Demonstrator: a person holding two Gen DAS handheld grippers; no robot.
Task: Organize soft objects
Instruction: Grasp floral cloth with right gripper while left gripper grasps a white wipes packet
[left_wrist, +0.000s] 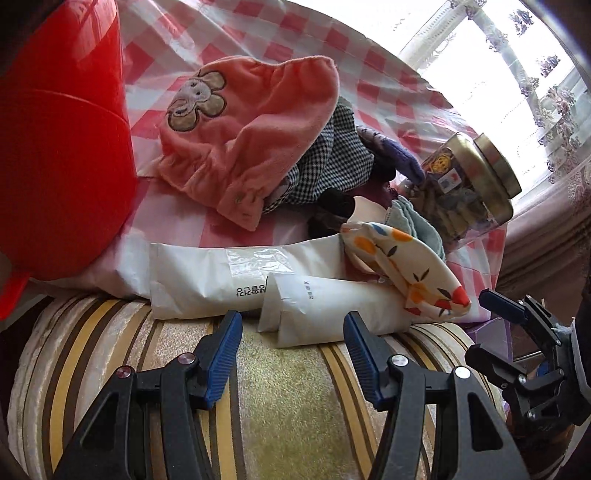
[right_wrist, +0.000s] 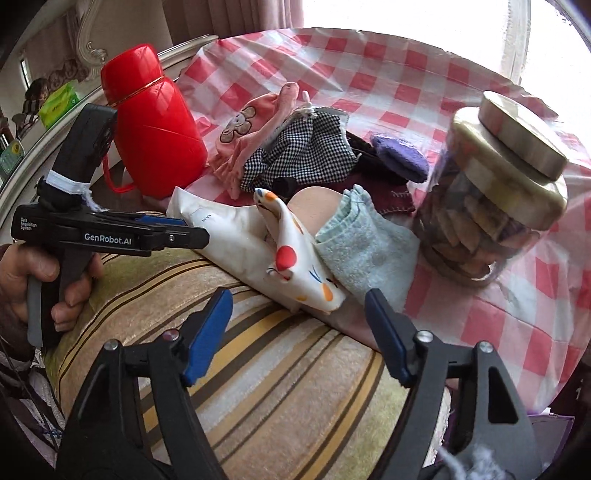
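Soft things lie heaped on a pink checked cloth (left_wrist: 295, 40): a pink cap with a flower patch (left_wrist: 243, 136), a black-and-white checked fabric (left_wrist: 328, 166), a purple cloth (right_wrist: 400, 157), a light blue towel (right_wrist: 365, 247), a white pouch with orange spots (left_wrist: 410, 266) and two white packets (left_wrist: 229, 277). My left gripper (left_wrist: 291, 347) is open and empty, just short of the smaller packet (left_wrist: 332, 314). My right gripper (right_wrist: 299, 325) is open and empty, just short of the spotted pouch (right_wrist: 303, 262).
A red flask (right_wrist: 155, 125) stands at the left of the heap. A jar of biscuits with a metal lid (right_wrist: 491, 203) stands at the right. A striped cushion (right_wrist: 280, 387) lies under both grippers. A window (left_wrist: 498, 55) is behind.
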